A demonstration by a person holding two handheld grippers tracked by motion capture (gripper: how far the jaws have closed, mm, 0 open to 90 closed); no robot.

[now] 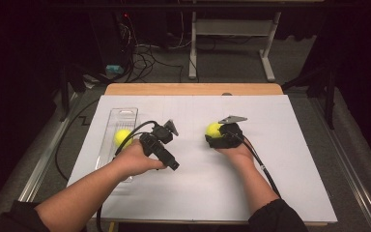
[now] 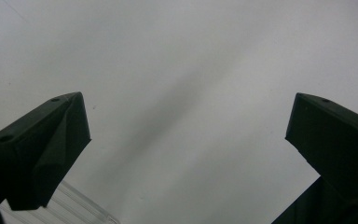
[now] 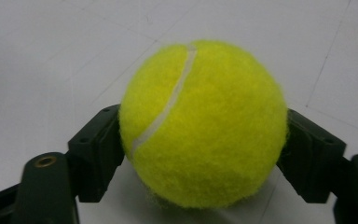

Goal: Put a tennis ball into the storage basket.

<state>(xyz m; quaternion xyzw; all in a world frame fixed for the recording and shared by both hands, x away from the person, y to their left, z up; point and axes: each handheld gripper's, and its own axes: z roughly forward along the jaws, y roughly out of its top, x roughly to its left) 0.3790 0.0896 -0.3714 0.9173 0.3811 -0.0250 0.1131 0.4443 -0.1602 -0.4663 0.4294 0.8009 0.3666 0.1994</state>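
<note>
While the right gripper (image 3: 200, 140) pinches a yellow tennis ball (image 3: 204, 122) between both jaws on the white sheet (image 1: 198, 183) near the desk's middle, the left gripper (image 2: 186, 154) sits with jaws spread wide, nothing between them, over bare sheet. A second tennis ball (image 1: 123, 137) lies in the clear plastic tray (image 1: 123, 116) at the sheet's left, just beside the left hand (image 1: 137, 159).

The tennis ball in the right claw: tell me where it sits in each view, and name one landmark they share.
High view: the tennis ball sits right of centre, at the tip of the right claw.
Right gripper view: it sits in the centre, pressed between both jaws.
Left gripper view: no place to give for it.
Shared landmark: the white sheet under everything.
</note>
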